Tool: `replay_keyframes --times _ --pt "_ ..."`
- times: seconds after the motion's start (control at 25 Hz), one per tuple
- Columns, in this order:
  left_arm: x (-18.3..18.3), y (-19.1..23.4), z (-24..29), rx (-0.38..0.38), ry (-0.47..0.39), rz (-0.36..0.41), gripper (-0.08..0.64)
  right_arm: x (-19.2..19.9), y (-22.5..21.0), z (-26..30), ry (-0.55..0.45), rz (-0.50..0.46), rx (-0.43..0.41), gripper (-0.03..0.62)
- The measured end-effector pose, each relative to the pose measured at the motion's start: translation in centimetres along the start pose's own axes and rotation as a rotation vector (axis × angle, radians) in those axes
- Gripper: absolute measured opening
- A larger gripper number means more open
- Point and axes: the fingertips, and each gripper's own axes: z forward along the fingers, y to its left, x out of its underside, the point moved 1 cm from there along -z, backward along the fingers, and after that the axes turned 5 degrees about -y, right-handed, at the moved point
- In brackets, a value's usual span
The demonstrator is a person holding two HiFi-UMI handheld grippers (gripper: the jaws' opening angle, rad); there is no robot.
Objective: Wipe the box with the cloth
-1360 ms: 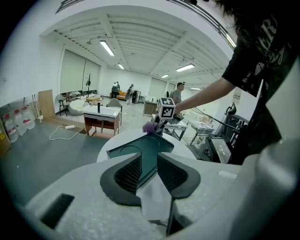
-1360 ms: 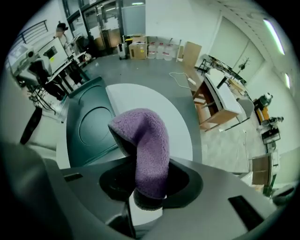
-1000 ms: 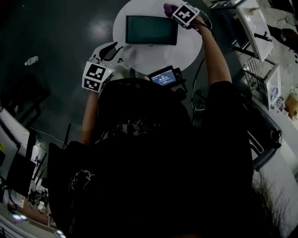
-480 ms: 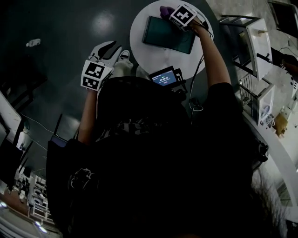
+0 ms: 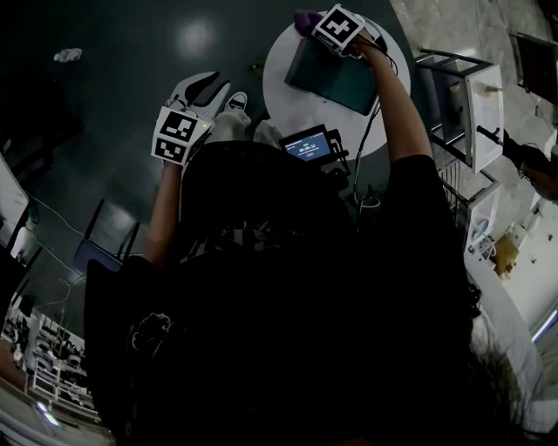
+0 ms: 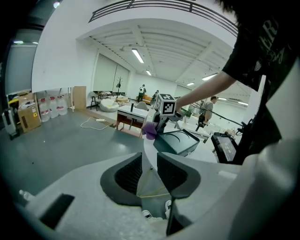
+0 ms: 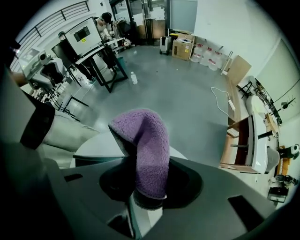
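Observation:
A dark green box (image 5: 336, 80) lies on a small round white table (image 5: 283, 104). My right gripper (image 5: 324, 22) is at the box's far edge, shut on a purple cloth (image 5: 304, 17) that bulges from its jaws. In the right gripper view the cloth (image 7: 145, 145) hangs folded over the gripper (image 7: 147, 190), above the box edge (image 7: 93, 161) and table (image 7: 96, 144). My left gripper (image 5: 209, 84) hovers left of the table, jaws slightly apart and empty. The left gripper view shows the gripper (image 6: 149, 161), the box (image 6: 178, 142) and the cloth (image 6: 150, 130) beyond it.
A tablet with a lit screen (image 5: 307, 144) stands on a mount close to my body, just below the table. White desks with metal frames (image 5: 462, 83) line the right side. A dark chair (image 5: 105, 235) stands lower left, and a bottle (image 5: 66, 54) lies on the floor.
The head view has swung, shifting table and box rightward. My right gripper with the cloth has moved from the box's far right corner toward its far left corner. The left gripper has barely moved.

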Motion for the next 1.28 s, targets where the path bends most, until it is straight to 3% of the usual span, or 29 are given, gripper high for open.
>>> replay_keyframes --times 0.4,0.72,1.04,1.16,1.28 --pt "1.7 1.4 -2.9 -0.059 0.004 -0.032 0.1 -4.1 1.6 0.0 -0.011 -0.049 -0.019 0.107" --pt "1.4 2.6 -3.3 -0.069 -0.015 -0.028 0.1 -4.8 3.2 0.0 0.014 -0.048 -0.009 0.107" --pt "2.0 2.3 -3.2 -0.04 -0.014 -0.026 0.1 -4.4 8.6 0.0 0.001 -0.07 -0.055 0.107" --pt "2.3 2.2 -3.3 -0.019 -0.005 -0.014 0.1 -4.2 12.1 -0.1 -0.034 -0.033 -0.124 0.107" --pt "2.6 2.3 -3.4 0.001 0.001 0.004 0.1 -4.0 14.4 -0.3 -0.056 0.001 -0.135 0.107"
